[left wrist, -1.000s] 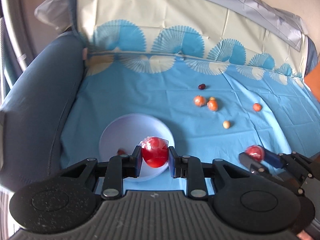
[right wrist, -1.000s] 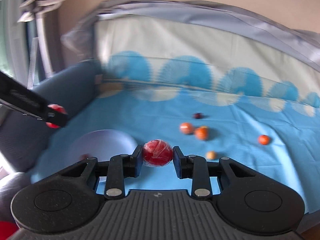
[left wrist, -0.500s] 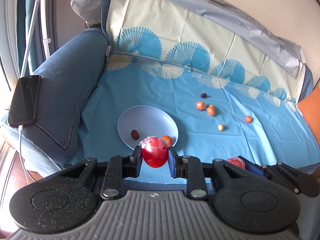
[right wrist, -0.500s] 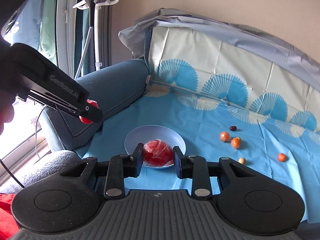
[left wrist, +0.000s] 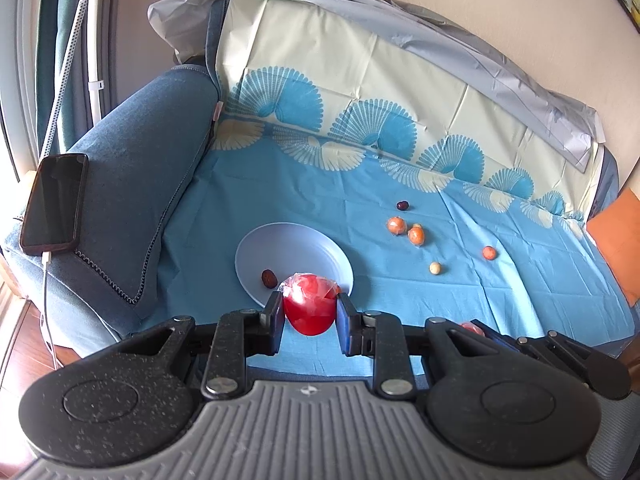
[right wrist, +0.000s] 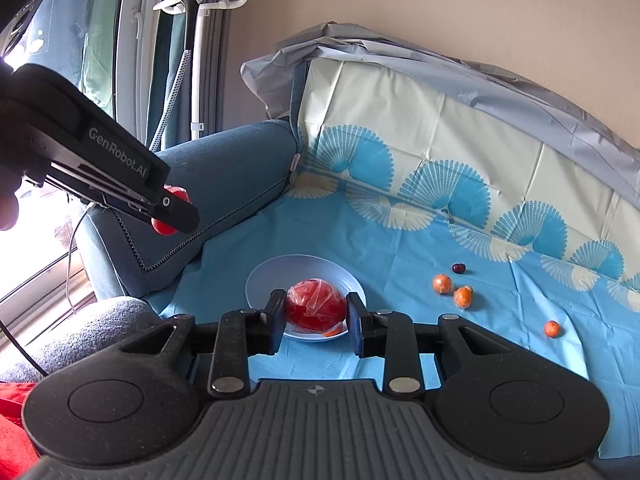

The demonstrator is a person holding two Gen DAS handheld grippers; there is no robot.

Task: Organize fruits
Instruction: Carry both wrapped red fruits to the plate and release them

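Observation:
My left gripper (left wrist: 308, 314) is shut on a red fruit wrapped in clear film (left wrist: 308, 304), held above the near rim of a pale blue plate (left wrist: 288, 248). A dark date (left wrist: 269, 278) lies on that plate. My right gripper (right wrist: 315, 314) is shut on a second red wrapped fruit (right wrist: 315, 306), also over the plate (right wrist: 260, 280). In the right wrist view the left gripper's fruit (right wrist: 165, 227) hangs at the upper left. Loose on the blue cloth are orange fruits (left wrist: 397, 225) (left wrist: 416, 235) (left wrist: 489, 253), a pale one (left wrist: 435, 268) and a dark plum (left wrist: 402, 205).
The cloth covers a blue sofa seat and back. A phone (left wrist: 54, 204) with a cable lies on the armrest at the left. An orange cushion (left wrist: 616, 240) is at the right edge. A white steamer stand (right wrist: 192, 40) stands by the window.
Both grippers have drawn back and up from the plate, each still gripping its red fruit, so the whole sofa and armrest now show. Over the last half second they have stayed almost still.

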